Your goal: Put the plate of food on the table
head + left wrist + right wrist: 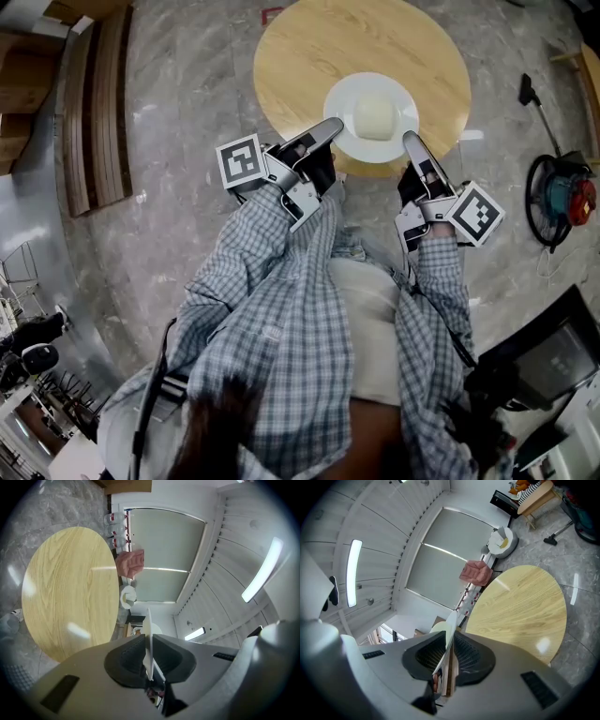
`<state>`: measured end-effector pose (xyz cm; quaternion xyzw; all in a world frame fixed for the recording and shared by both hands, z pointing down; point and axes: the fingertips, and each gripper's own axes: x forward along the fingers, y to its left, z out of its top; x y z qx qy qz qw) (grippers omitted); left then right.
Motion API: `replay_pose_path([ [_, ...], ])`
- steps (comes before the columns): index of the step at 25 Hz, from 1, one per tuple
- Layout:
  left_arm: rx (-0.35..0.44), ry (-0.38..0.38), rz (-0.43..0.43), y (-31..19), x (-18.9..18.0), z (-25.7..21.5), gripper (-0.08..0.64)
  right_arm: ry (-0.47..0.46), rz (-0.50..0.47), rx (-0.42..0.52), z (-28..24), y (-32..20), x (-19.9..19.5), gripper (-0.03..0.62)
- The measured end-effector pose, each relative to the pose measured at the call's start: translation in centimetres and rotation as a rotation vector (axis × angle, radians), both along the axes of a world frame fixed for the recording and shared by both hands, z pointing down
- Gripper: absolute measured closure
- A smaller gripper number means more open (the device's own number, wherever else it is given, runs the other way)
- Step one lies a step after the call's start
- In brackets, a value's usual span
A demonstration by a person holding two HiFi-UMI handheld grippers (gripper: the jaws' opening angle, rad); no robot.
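L gripper (334,126) & R gripper (411,140) both clamped on plate (401,99) rim; food (375,116) on it, at table (300,56) near edge.

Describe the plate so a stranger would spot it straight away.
Find the round wooden table. At its near edge is a white plate with a pale mound of food, the only dish there, pinched between the left gripper and right gripper.

Three cams, all catching one round pale wooden table (281,56)

Head cam looks steeply down past the checked shirt sleeves (281,281), table up top. The left gripper (336,124) and right gripper (411,139) cams sit right behind their jaws, tipped sideways, edge-on to the thin white plate (149,639). Both share the tabletop and the pale window blind (440,559).
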<state>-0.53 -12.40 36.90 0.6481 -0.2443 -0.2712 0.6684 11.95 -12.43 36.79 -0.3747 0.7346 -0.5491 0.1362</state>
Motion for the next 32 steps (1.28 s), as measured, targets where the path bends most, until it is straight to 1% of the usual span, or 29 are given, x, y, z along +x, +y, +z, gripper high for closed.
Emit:
replay_pose_path([
  [3, -0.007, -0.001, 0.006, -3.0, -0.3, 0.0, 0.517, 0.001, 0.006, -0.016, 0.1, -2.9, -0.2, 0.529],
  [5, -0.008, 0.0, 0.009, -3.8, -0.3, 0.1, 0.517, 0.002, 0.009, -0.019, 0.2, -3.6, -0.3, 0.529],
  [13, -0.001, 0.003, 0.028, -4.2, -0.3, 0.1, 0.517, 0.008, 0.03, -0.008, 0.1, -3.9, -0.3, 0.529],
  [22, 0.005, -0.018, 0.052, -4.8, -0.2, 0.2, 0.517, 0.002, 0.045, -0.001, 0.3, -4.2, -0.2, 0.529],
  [25, -0.006, -0.013, 0.057, -7.0, -0.5, 0.9, 0.517, 0.006, 0.049, -0.018, 0.9, -6.3, -0.7, 0.529],
  [28, -0.02, -0.019, 0.066, -9.6, -0.9, 1.6, 0.517, 0.034, 0.042, -0.033, 1.7, -8.8, -1.0, 0.529],
  [32, -0.034, -0.027, 0.083, -11.2, -1.2, 2.5, 0.517, 0.047, 0.047, -0.051, 2.5, -10.2, -1.4, 0.529],
])
